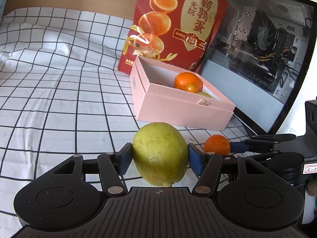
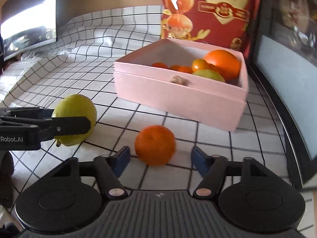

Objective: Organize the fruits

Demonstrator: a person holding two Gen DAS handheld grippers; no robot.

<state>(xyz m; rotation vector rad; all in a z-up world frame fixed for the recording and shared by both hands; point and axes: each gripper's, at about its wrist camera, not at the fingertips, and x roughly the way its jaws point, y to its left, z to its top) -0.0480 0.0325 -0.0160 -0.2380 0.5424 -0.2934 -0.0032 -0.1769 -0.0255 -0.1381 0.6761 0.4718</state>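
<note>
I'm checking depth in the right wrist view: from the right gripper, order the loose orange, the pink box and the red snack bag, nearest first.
From the right gripper:
1. Loose orange, on the cloth between the fingers.
2. Pink box, farther back, slightly right.
3. Red snack bag, upright behind the box.

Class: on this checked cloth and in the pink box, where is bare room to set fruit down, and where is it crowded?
Free: the white checked cloth left of the pink cardboard box, and the box's left half. Crowded: the box's right corner, with the large orange, and the strip before it, where the left gripper holds the yellow-green lemon beside the small tangerine.
</note>
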